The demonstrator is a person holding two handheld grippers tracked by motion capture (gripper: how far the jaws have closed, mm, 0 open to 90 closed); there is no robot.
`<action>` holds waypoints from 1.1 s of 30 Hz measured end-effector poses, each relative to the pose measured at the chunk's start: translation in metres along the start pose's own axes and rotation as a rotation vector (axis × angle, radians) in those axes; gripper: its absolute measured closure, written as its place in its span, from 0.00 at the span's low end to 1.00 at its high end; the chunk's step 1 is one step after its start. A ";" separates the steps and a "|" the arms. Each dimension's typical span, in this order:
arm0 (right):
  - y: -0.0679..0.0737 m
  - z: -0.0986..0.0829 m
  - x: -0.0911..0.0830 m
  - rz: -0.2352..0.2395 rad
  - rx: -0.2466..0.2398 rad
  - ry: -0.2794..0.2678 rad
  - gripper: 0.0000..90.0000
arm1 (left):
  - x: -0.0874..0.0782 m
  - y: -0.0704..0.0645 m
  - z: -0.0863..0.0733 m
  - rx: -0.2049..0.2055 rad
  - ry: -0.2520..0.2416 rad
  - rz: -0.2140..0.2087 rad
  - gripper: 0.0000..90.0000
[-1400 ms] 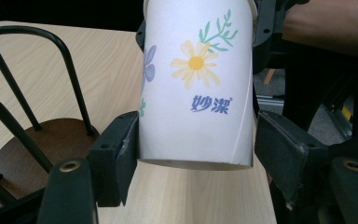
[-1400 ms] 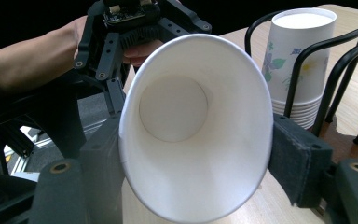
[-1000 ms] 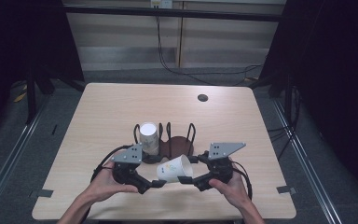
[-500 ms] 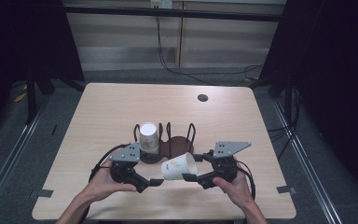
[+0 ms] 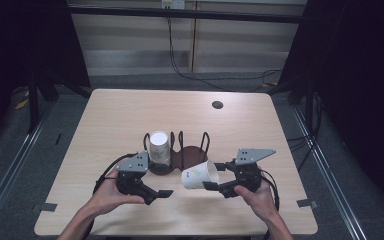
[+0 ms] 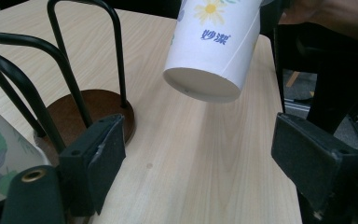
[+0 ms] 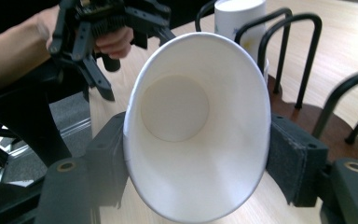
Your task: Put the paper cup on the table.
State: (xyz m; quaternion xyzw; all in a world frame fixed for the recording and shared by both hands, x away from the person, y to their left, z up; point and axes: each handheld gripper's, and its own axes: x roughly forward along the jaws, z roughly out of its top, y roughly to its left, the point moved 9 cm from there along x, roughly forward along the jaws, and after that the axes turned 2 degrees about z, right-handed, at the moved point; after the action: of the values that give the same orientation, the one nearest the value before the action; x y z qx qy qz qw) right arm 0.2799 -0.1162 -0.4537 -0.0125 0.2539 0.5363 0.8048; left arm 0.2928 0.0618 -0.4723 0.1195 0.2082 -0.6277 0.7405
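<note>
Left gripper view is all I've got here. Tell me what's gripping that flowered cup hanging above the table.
Observer: The right gripper has the flowered cup clamped between its jaws, lying tilted on its side.
Operator: Report which way its mouth faces.
Observer: Back toward the right gripper's camera; you can see down to the bare white bottom, nothing inside.
Operator: Describe the printed thing at my lower left edge.
Observer: A second cup, standing base up in the left seat of the wire rack.
Operator: Give me the rack's other seat.
Observer: Its brown disc is bare.
</note>
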 end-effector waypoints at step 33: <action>-0.041 -0.025 -0.031 -0.184 0.099 0.152 0.33 | -0.049 0.033 -0.030 -0.093 0.012 0.188 0.20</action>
State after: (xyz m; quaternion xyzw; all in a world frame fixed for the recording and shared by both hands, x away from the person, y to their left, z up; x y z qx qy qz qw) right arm 0.2966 -0.1680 -0.4729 -0.0366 0.3380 0.4444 0.8288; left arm 0.3139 0.1242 -0.4787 0.1079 0.2295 -0.5446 0.7994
